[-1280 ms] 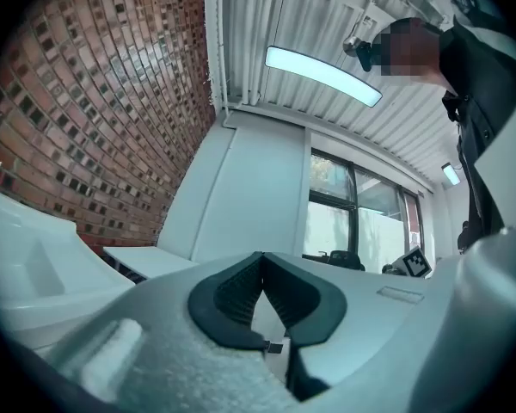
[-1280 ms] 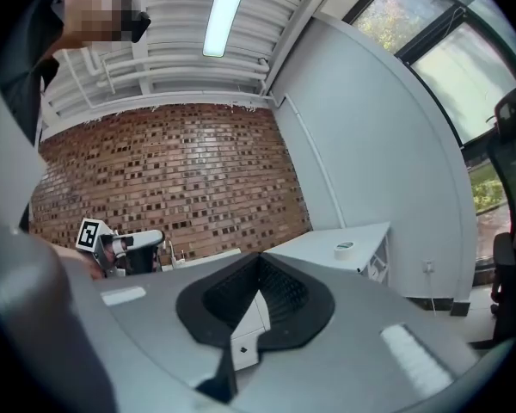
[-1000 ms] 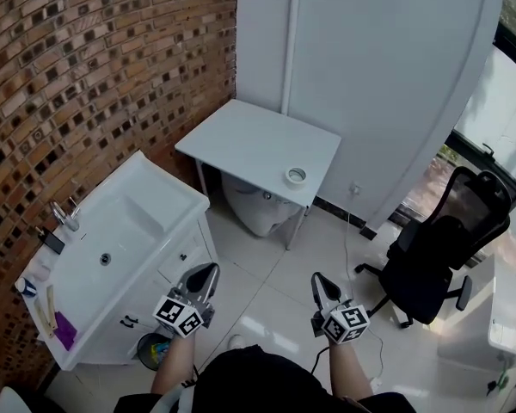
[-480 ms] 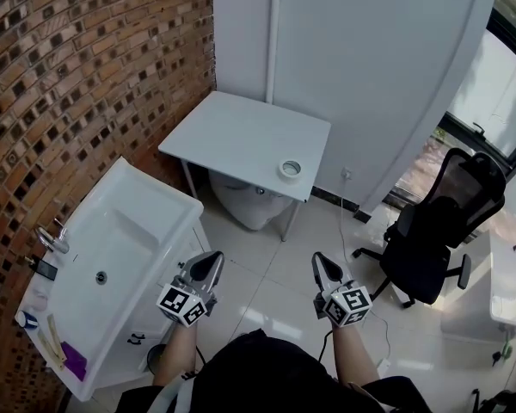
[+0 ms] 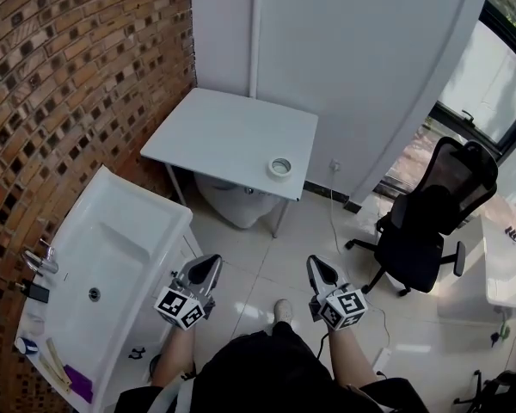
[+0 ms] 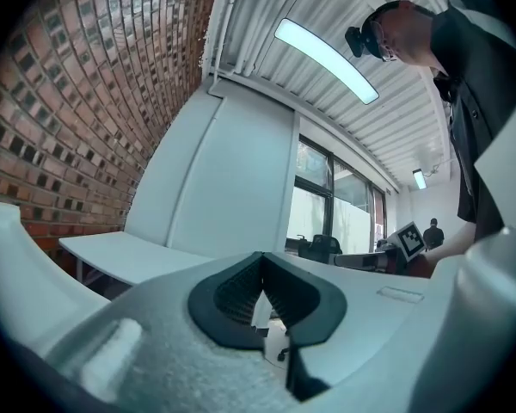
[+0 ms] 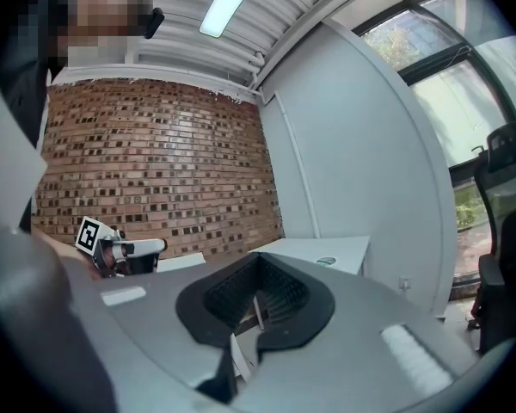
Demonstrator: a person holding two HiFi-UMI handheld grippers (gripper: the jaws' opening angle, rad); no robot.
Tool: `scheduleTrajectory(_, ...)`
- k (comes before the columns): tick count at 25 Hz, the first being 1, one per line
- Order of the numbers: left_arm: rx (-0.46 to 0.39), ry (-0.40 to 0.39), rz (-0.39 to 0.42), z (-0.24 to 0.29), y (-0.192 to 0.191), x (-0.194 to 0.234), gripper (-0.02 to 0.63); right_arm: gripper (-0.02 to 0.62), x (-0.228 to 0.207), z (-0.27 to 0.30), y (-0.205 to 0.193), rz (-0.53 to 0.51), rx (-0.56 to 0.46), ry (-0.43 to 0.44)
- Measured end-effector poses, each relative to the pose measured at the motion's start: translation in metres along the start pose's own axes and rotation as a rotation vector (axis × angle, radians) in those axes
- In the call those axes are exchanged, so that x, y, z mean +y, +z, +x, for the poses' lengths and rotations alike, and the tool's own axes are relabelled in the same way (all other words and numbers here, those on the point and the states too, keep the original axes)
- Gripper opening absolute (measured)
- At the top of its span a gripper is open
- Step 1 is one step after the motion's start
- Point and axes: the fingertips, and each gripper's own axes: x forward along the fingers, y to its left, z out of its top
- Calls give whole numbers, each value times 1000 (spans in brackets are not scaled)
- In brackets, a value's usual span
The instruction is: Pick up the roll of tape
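The roll of tape (image 5: 279, 167), a small white ring, lies flat near the front right corner of the white table (image 5: 224, 136) against the wall. In the right gripper view the tape (image 7: 327, 261) shows as a small disc on the tabletop, far ahead. Both grippers are held level over the tiled floor, well short of the table. My left gripper (image 5: 208, 266) (image 6: 262, 261) has its jaws together with nothing between them. My right gripper (image 5: 316, 265) (image 7: 258, 263) is likewise shut and empty.
A white sink cabinet (image 5: 146, 222) with a tap (image 5: 36, 260) stands at the left by the brick wall (image 5: 60, 84). A white rounded object (image 5: 232, 203) sits under the table. A black office chair (image 5: 430, 222) and a white desk (image 5: 509, 269) stand at the right.
The person has stepped forward with both grippers. The sink has slid down and to the left in the head view. A shoe now shows between the grippers. Both grippers stay shut.
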Motion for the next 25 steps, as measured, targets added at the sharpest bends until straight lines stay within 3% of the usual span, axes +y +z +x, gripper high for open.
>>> scheduleTrajectory(10,-16,47,-43,52,-14,6,2,6,-52,37,2,42,8,32)
scheduleTrajectory(15,-34,60,-20,85,-7,13,2,6,-77,67,19,30,-17,85)
scheduleTrajectory(21,-14,73,8,126,-5,19,2,6,-125,90,25,80,-37,54)
scheduleTrajectory(25,-17,83,-4,155,-9,22,2,6,-147,101,27,76,-37,84)
